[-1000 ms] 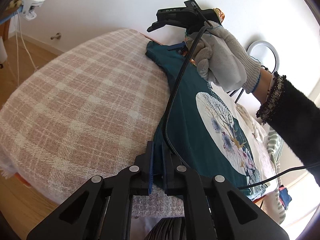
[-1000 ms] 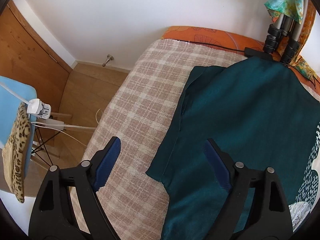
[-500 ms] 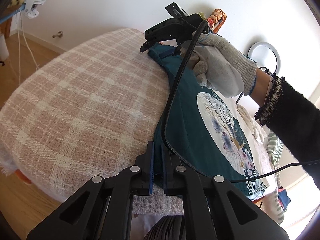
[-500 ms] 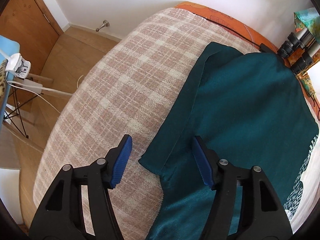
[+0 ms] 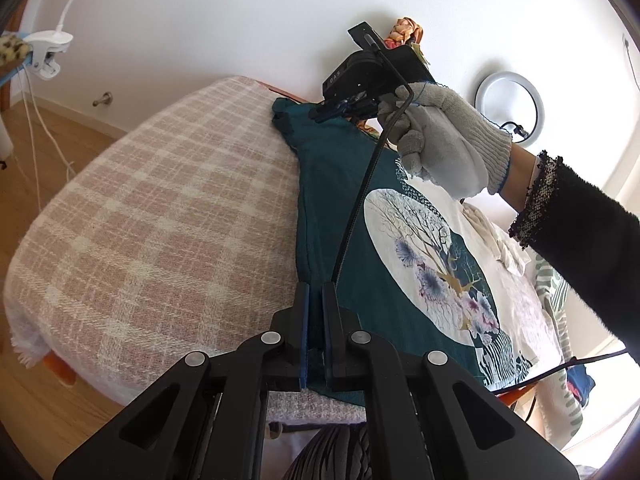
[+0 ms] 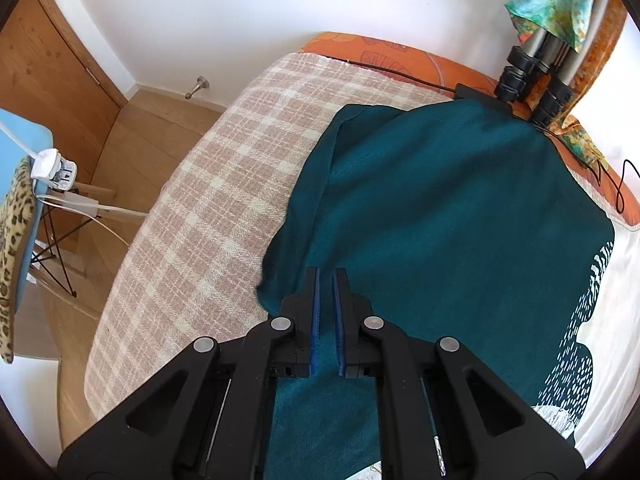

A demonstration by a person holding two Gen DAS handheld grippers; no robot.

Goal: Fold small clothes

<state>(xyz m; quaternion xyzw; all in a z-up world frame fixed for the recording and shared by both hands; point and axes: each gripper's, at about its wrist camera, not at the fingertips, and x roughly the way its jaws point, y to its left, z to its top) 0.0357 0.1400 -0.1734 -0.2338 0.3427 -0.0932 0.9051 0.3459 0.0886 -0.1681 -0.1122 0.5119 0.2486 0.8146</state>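
Observation:
A teal T-shirt (image 5: 340,200) with a white round tree print lies flat on a pink plaid blanket (image 5: 172,208). My left gripper (image 5: 315,304) is shut on the shirt's left edge near the hem. My right gripper (image 6: 326,280) is shut on the teal fabric (image 6: 440,216) by the left sleeve, near the shoulder. In the left wrist view the right gripper (image 5: 332,112) shows at the far end of the shirt, held by a gloved hand (image 5: 436,144).
The blanket (image 6: 208,208) covers a bed with an orange sheet (image 6: 400,56) at the far edge. Tripod legs (image 6: 532,76) stand at the back right. Other clothes (image 5: 520,256) lie to the right of the shirt. A chair with a clip lamp (image 6: 48,168) stands on the wooden floor at left.
My right gripper came down over the shirt's sleeve edge and closed on the fabric; it was wide open before. My left gripper stayed shut on the hem edge.

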